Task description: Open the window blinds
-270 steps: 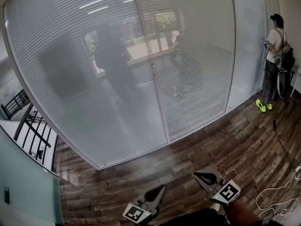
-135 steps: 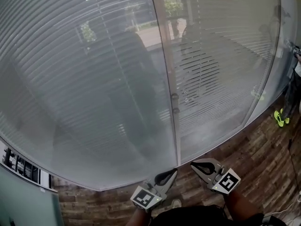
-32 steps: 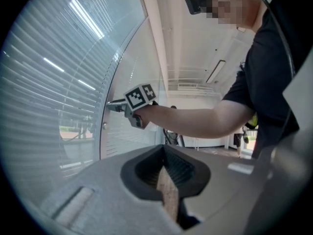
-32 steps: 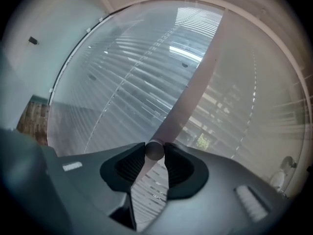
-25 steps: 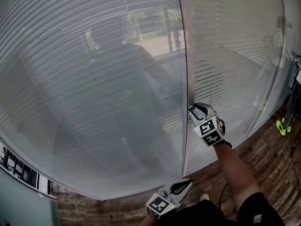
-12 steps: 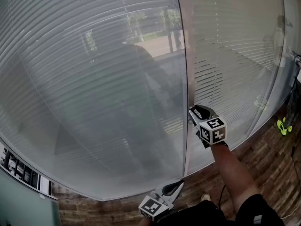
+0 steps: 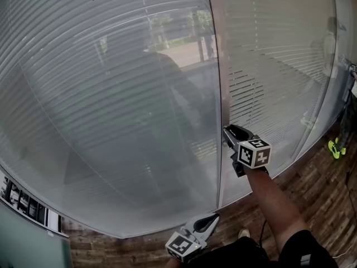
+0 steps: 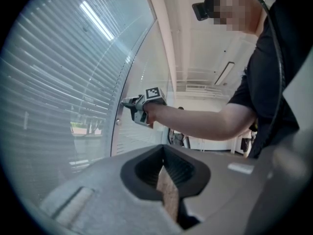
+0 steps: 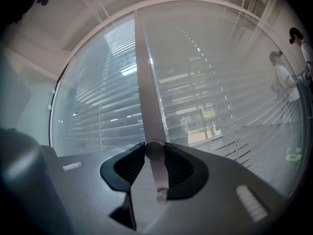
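The right gripper [image 7: 226, 130] pinches the small round knob [image 9: 155, 150] on the post [image 7: 215, 66] between the blinds [image 7: 111, 94] left and right, and should turn it slowly without slipping (the left gripper [image 7: 215, 217] hangs near, jaws together, empty).

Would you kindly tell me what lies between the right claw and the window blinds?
A round knob on the frame strip, which the right claw grips, and the glass pane before the blinds; the right gripper view shows it.
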